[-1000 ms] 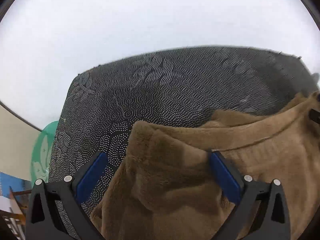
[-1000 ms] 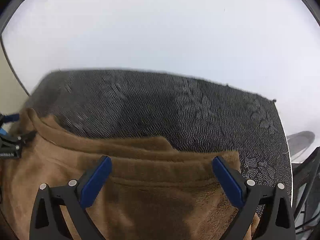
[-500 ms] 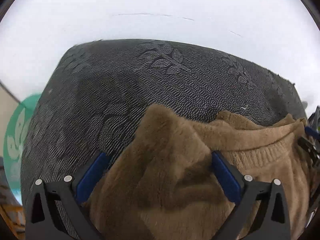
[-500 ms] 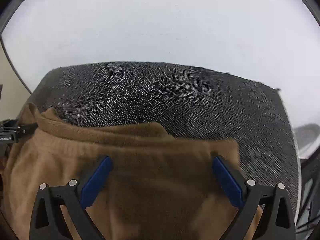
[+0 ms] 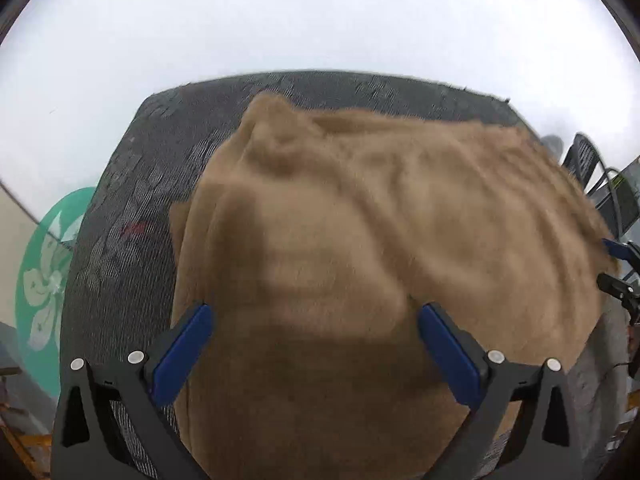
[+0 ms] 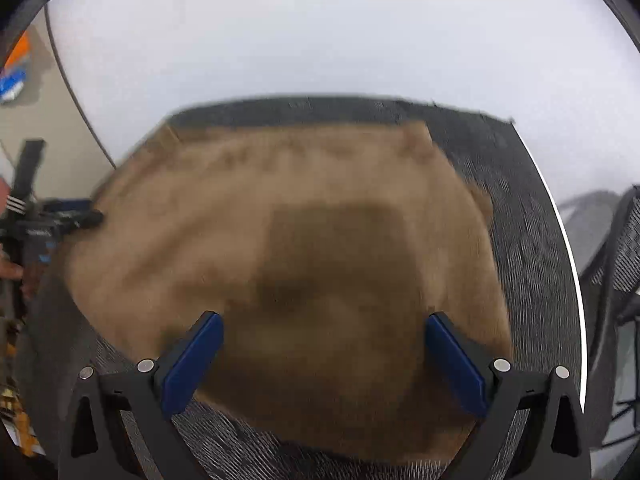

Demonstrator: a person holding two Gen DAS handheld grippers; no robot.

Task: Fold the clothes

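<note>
A brown fuzzy garment lies spread on a dark patterned cloth that covers the table; it also shows in the right wrist view, blurred by motion. My left gripper is open above the garment's near left part, with nothing between its blue pads. My right gripper is open above the garment's near right part, also empty. Each gripper shows at the edge of the other's view: the right one and the left one.
The dark cloth has bare margins left, right and behind the garment. A white wall stands beyond the table. A green floor mat with a white flower lies at the left. A black mesh chair stands at the right.
Both grippers have pulled back and up from the garment. The garment, bunched close under the fingers before, now lies spread flat across the cloth.
</note>
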